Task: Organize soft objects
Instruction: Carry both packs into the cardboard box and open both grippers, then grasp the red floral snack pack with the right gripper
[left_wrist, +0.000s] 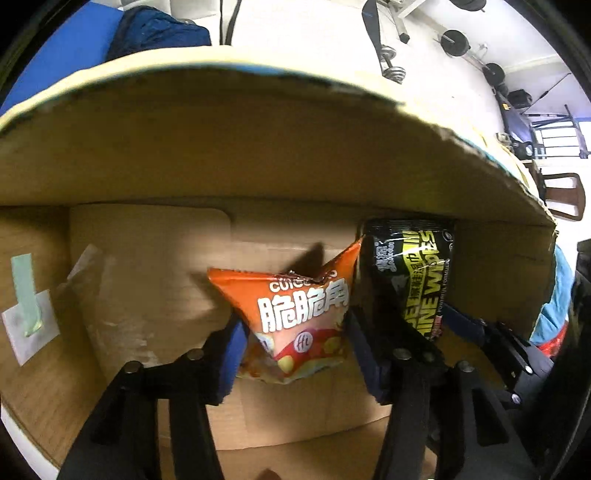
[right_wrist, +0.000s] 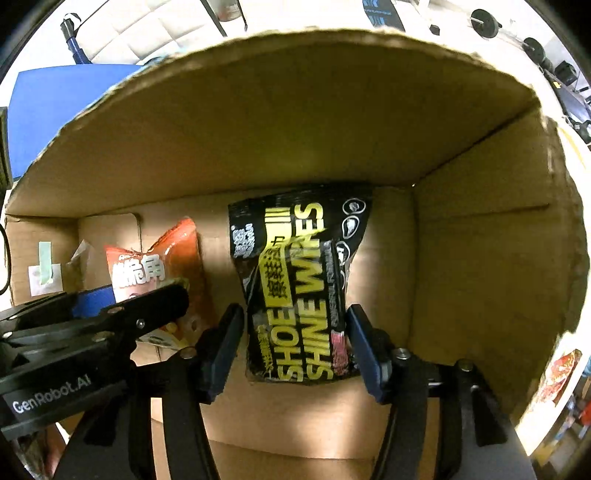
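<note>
Both grippers reach into an open cardboard box (left_wrist: 147, 147). My left gripper (left_wrist: 295, 343) holds an orange snack bag (left_wrist: 299, 317) between its blue pads, above the box floor. My right gripper (right_wrist: 295, 339) has its pads against both sides of a black and yellow shoe shine wipes pack (right_wrist: 299, 288). The wipes pack also shows in the left wrist view (left_wrist: 410, 273), just right of the snack bag. The snack bag shows in the right wrist view (right_wrist: 155, 266), partly hidden behind the left gripper body.
The box's far wall (right_wrist: 277, 129) and right wall (right_wrist: 491, 258) close in around both grippers. A green tape strip on a white label (left_wrist: 27, 314) sits on the box's left side. Blue fabric (left_wrist: 159, 29) and gym weights (left_wrist: 454, 40) lie beyond the box.
</note>
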